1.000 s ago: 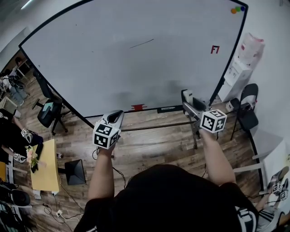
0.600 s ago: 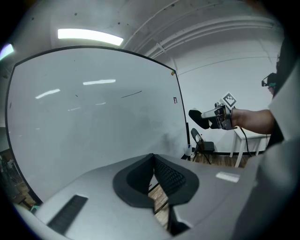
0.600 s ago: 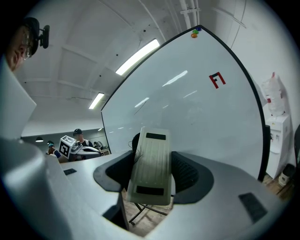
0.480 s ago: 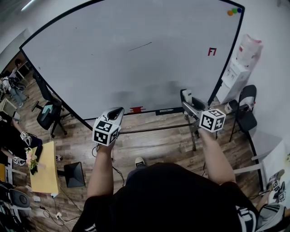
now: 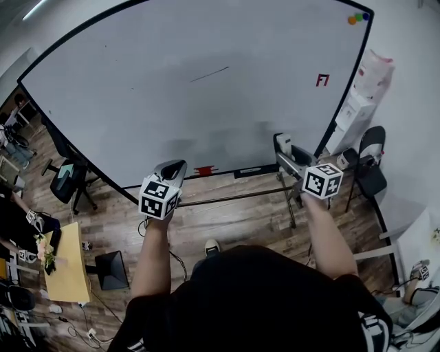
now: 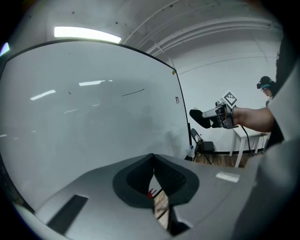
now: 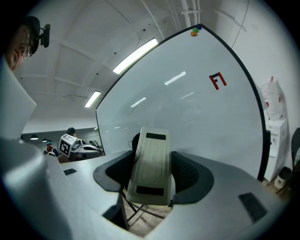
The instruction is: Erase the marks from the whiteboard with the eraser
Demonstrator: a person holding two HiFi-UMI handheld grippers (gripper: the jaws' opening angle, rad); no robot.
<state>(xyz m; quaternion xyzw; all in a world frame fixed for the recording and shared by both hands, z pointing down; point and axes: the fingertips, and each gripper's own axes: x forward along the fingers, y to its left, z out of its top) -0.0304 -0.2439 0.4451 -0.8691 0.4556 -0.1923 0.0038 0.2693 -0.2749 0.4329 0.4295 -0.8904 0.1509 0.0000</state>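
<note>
head view: i stand facing the whiteboard (image 5: pixel 172 89), which fills the upper part of the frame, with a gripper raised in each hand. my left gripper (image 5: pixel 174 167) sits at lower centre-left and my right gripper (image 5: pixel 284 150) at lower centre-right, both near the board's bottom edge. the pale eraser (image 5: pixel 282 142) stands upright in the right gripper's jaws. a thin black line (image 5: pixel 210 73) crosses the board at upper centre, a small red mark (image 5: pixel 322 80) sits toward the upper right, and coloured magnets (image 5: pixel 357 18) cluster at the top right corner. a black chair (image 5: pixel 371 165) stands on the wood floor (image 5: pixel 227 220) at the right edge.

left gripper view: my jaws are pressed together at their tips, with only a narrow slit between them lower down and nothing held. the board spreads across the left and centre, the black line at upper centre. my other gripper shows at the right, pointed at the board.

right gripper view: my jaws pinch the eraser by its long sides, its ribbed back toward the camera at lower centre. the board rises behind it, the red mark and the magnets at upper right. i cannot tell whether the eraser touches the board.
</note>
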